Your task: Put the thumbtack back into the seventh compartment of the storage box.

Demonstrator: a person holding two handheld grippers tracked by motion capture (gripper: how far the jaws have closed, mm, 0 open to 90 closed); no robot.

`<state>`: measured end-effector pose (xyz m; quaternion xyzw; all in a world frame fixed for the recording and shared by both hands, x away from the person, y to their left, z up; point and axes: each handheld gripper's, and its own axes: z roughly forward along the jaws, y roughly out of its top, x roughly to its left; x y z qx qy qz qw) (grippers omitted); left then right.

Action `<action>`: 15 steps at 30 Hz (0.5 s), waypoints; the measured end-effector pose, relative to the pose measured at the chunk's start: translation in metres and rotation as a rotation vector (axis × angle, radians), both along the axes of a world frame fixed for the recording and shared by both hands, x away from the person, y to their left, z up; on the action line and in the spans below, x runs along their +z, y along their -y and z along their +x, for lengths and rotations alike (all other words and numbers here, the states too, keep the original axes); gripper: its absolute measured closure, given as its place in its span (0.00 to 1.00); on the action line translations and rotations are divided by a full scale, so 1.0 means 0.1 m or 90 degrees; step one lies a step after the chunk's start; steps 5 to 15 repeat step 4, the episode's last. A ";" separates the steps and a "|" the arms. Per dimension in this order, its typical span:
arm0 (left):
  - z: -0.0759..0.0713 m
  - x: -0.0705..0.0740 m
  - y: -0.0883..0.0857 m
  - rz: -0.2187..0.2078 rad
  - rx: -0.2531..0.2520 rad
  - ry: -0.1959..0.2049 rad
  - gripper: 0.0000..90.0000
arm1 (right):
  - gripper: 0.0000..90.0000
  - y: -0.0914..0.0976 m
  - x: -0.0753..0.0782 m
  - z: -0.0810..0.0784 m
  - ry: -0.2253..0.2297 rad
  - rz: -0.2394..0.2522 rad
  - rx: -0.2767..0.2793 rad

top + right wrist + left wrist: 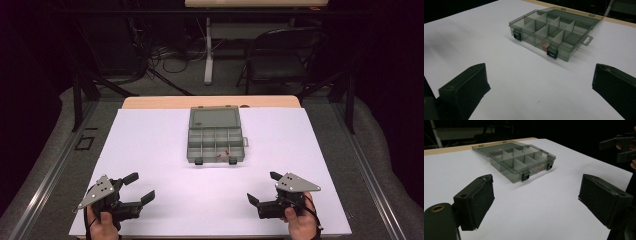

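– Both grippers sit low at the near edge of the table. The left gripper [138,187] has its jaws spread wide with nothing between them, and the right gripper [264,187] is the same, wide apart and empty.

– So what would they go for?

– The grey compartment box [216,140], I'd say. It lies in the middle of the white sheet [150,145], lid [214,118] thrown back flat behind it, two black latches [198,161] facing the person.

– Anything in it?

– A few small red bits [543,45] in one of the front compartments, toward the right-hand latch. Too small for me to say what they are.

– How would you handle it well?

– If it's the lid they mean to close, I'd steady the tray with one gripper at a front corner and bring the lid over from the back with the other, slowly, so the red bits don't jump a divider. The thin walls look slippery, so grip the rim squarely.

– And how far off is it?

– Well apart from both grippers, ahead and between them, a touch nearer the right one's line. Bare sheet lies between.
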<state>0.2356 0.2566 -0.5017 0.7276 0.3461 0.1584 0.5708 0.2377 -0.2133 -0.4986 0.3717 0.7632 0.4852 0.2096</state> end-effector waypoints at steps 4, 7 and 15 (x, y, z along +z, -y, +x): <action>0.01 0.00 -0.02 -0.005 0.006 0.001 0.14 | 0.00 0.03 -0.01 0.01 0.001 0.004 -0.009; 0.01 0.00 -0.02 -0.005 0.006 0.001 0.14 | 0.00 0.03 -0.01 0.01 0.001 0.004 -0.009; 0.01 0.00 -0.02 -0.005 0.006 0.001 0.14 | 0.00 0.03 -0.01 0.01 0.001 0.004 -0.009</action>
